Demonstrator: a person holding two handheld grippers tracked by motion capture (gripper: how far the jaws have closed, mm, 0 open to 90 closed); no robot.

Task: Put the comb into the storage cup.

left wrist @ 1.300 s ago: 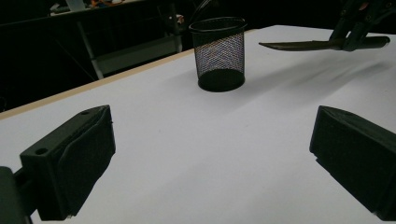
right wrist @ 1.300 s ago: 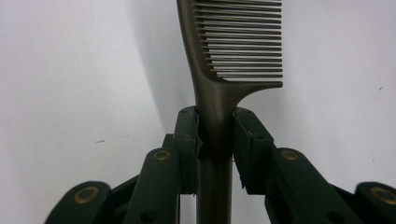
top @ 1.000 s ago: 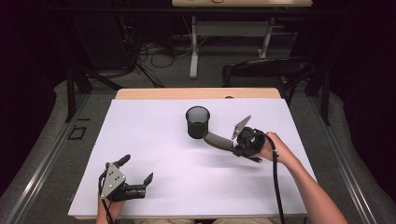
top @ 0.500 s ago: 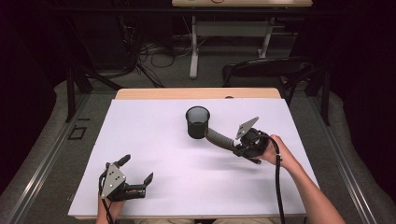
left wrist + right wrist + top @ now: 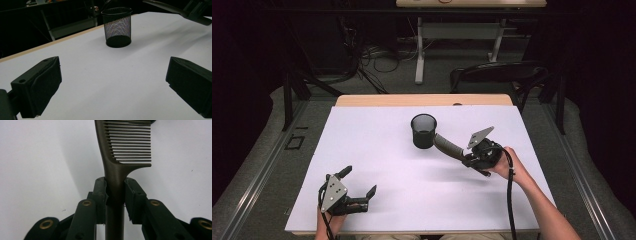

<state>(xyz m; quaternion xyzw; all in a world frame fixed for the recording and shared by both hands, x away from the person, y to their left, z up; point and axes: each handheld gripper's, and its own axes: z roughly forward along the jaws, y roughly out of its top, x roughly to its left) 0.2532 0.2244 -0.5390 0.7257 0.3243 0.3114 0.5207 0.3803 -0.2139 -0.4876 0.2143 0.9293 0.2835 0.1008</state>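
My right gripper (image 5: 115,195) has its jaws clamped on the handle of a dark comb (image 5: 125,150); the pads press it from both sides and the toothed end sticks out ahead of them. From the high view, the comb (image 5: 448,146) slants up and away to the left from the right gripper (image 5: 467,157), with its far tip just beside the rim of the black mesh cup (image 5: 424,131), which stands upright in the middle of the white bench (image 5: 377,150), toward the far side. I can't tell whether the tip is touching the rim or just short of it.

I judge that I'm in the carry-and-insert step: comb grasped, brought to the cup, not yet inside. Next I'd need to lift the tip over the rim, tilt the comb steeper so it points down into the opening, lower it, and only then let go. The cup is light, so a sideways nudge could tip it.

My left gripper (image 5: 354,192) rests at the near left, jaws wide apart and holding nothing, well apart from the cup (image 5: 117,27).
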